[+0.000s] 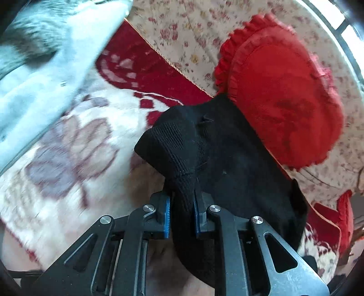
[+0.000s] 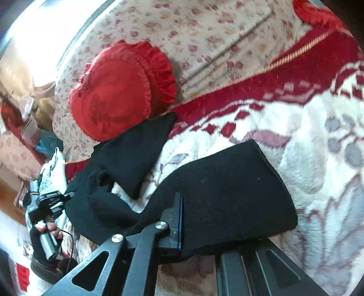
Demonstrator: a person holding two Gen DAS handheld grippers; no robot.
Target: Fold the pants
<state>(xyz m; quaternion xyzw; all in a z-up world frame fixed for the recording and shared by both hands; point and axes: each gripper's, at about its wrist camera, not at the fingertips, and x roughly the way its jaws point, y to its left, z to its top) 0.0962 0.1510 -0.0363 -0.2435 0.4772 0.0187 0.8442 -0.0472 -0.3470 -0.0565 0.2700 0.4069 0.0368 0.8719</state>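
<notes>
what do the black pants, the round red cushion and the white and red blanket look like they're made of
Black pants: seemingly a matte knit, with visible ribbing near the cuff pinched in the left claw.
Round red cushion: likely woven fabric with a slight sheen, a gathered ruffle edge and a faint tonal pattern.
White and red blanket: probably plush fleece, since the surface looks fuzzy.

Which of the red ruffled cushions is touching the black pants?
The big round red cushion leaning on the floral backrest; the black pants reach its lower edge. The other red cushion sits far off at the frame's top.
</notes>
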